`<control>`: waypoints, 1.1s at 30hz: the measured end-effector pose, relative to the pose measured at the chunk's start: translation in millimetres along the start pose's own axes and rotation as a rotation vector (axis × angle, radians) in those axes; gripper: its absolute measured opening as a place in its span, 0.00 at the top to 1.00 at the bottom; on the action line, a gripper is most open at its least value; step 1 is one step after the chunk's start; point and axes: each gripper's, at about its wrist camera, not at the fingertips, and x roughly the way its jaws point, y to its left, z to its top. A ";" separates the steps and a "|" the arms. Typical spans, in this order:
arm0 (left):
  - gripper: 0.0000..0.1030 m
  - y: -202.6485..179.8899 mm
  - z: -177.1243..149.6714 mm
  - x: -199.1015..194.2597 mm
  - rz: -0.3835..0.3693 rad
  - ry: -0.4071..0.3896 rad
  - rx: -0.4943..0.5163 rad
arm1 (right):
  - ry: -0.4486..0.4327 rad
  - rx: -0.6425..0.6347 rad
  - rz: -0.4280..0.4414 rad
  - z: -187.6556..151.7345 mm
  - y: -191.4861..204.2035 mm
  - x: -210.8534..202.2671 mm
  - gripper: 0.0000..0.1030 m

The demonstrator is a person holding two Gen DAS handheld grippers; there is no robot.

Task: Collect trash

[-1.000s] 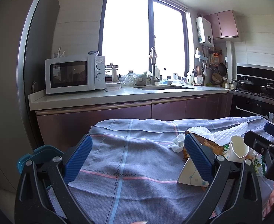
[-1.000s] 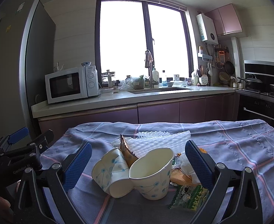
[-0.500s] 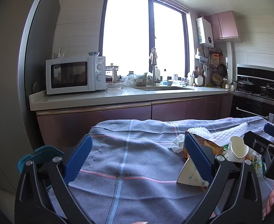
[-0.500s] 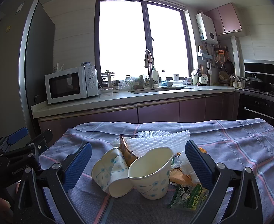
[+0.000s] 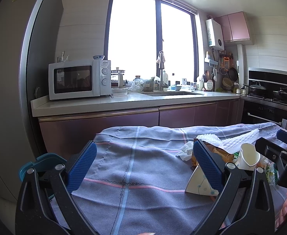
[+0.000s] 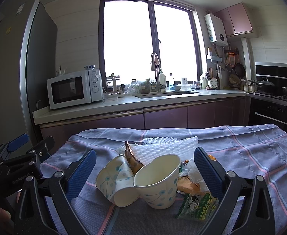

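Your right gripper [image 6: 143, 168] is open wide, with its blue pads far apart. It holds nothing. It hangs just above the trash pile on the counter with the purple checked cloth [image 6: 241, 152].

The pile sits right between your right gripper's fingers. An upright paper cup [image 6: 158, 182] with blue dots stands in the middle, tipped a bit toward you. A second paper cup [image 6: 114, 180] lies on its side just to the left and touches the first one. A brown wrapper [image 6: 130, 158] pokes up behind the two cups. White foam netting [image 6: 169, 145] lies behind that. A green snack packet [image 6: 197, 205] lies flat on the cloth, close to the right finger. Some crumpled clear plastic [image 6: 195, 173] sits just behind the packet.

Your left gripper [image 5: 143, 168] is open wide too, and it is empty. It hangs over a bare part of the cloth, to the left of the pile. From the left camera, the lying cup shows just behind the right finger. A crumpled white tissue [image 5: 185, 150] lies on the cloth at the left edge of the pile.

A teal bin [image 5: 38, 164] peeks out at the low left, beside the counter.
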 end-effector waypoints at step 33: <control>0.05 -0.6 -1.0 0.2 -0.003 0.001 0.001 | 0.003 0.004 0.007 0.6 -1.4 0.0 0.06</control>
